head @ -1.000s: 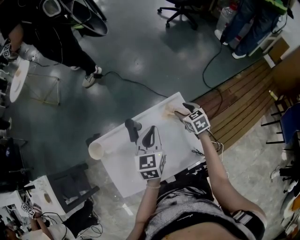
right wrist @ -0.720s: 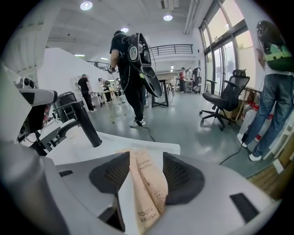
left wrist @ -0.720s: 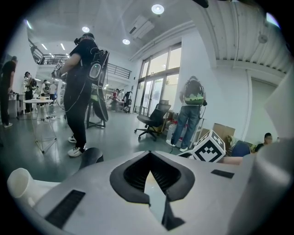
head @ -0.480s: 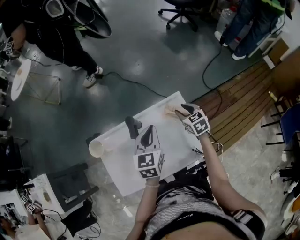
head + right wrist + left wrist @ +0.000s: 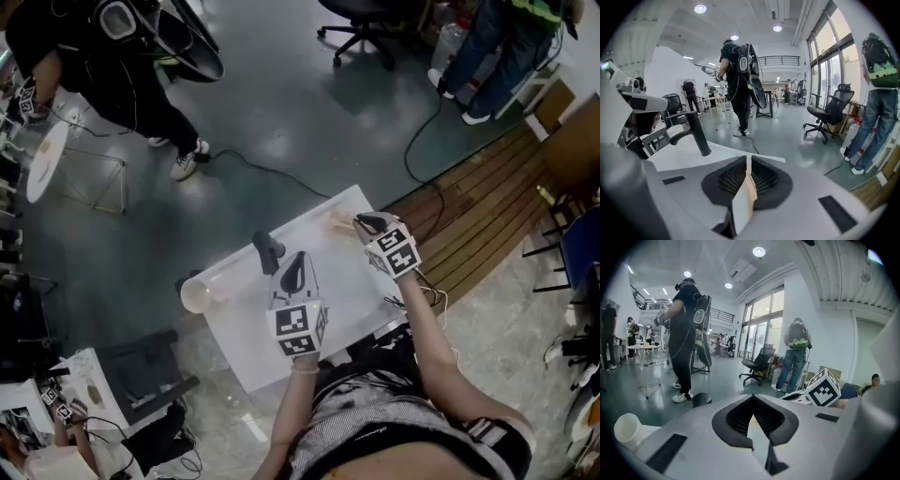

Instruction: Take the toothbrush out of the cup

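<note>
On the white table [image 5: 349, 286] the right gripper [image 5: 364, 223] is at the far edge, about 2 o'clock from the left gripper [image 5: 298, 264]. Its jaws have just been closing and now pinch the toothbrush [image 5: 746, 190], a thin, pale pinkish strip standing between the pads in the right gripper view. In the head view a pale end shows just at 9 o'clock of the tips. The cup [image 5: 195, 296] is well apart from it, at the table's left corner, about 9 o'clock from the left gripper, and seems to lie on its side, so the toothbrush is outside the cup. The left gripper is over the table's middle, its jaws met at the tips with nothing between them. A black tap [image 5: 267, 251] stands near it at 11 o'clock. On the floor beyond are a person in black [image 5: 122, 80] at 11 o'clock and an office chair [image 5: 361, 23] at 12 o'clock
</note>
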Demonstrator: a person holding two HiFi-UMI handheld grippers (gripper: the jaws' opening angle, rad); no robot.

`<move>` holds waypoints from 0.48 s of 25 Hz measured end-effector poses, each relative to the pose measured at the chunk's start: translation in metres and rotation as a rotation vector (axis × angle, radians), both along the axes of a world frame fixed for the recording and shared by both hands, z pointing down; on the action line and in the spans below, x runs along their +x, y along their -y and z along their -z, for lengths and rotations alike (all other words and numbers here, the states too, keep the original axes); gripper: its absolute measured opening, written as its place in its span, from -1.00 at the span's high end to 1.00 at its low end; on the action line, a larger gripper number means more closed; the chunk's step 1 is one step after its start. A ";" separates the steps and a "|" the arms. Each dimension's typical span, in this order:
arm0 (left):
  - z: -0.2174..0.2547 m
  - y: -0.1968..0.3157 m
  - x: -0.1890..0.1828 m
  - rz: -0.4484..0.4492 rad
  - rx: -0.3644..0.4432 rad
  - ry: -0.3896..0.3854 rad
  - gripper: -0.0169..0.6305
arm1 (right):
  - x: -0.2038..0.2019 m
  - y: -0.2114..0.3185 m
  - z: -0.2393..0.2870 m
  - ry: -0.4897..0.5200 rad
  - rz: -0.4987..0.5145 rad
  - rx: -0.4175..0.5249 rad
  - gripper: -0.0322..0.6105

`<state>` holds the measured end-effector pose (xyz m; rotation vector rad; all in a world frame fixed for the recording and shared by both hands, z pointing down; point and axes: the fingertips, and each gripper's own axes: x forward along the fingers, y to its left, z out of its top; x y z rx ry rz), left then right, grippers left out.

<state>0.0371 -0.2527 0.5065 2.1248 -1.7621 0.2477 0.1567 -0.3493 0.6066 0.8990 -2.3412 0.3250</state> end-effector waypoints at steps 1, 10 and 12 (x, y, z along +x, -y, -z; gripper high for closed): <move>0.001 -0.001 -0.001 0.003 0.002 0.000 0.93 | -0.002 -0.002 0.001 0.002 0.006 -0.002 0.65; 0.006 -0.012 -0.008 0.016 0.019 -0.006 0.93 | -0.008 -0.018 0.018 0.067 0.003 0.001 0.71; 0.006 -0.015 -0.010 0.020 0.021 -0.005 0.93 | -0.010 -0.021 0.022 0.081 0.000 0.009 0.71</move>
